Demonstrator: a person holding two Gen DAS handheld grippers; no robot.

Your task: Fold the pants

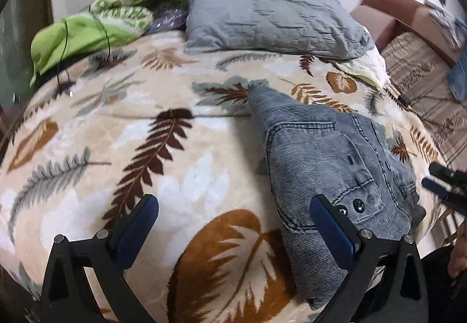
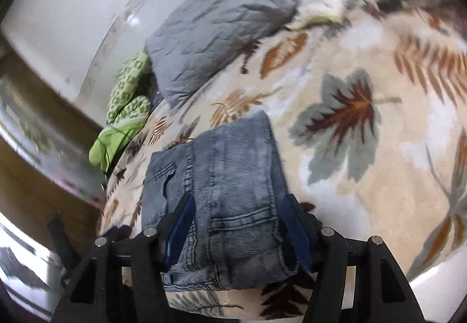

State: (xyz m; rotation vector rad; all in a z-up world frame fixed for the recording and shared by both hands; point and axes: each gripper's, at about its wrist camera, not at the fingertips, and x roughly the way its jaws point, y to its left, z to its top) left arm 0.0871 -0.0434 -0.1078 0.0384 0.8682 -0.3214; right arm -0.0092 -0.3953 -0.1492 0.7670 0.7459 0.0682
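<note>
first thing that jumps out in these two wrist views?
The folded grey-blue jeans, a compact bundle on the leaf-print blanket near the bed's front edge. The right gripper straddles the bundle, pads apart on either side; the left gripper is open beside it over bare blanket. Behind them, a grey pillow lies at the head of the bed, with green clothes heaped to its left.

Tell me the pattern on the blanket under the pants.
Beige blanket with brown, grey and white leaves; clearest in the left wrist view.
</note>
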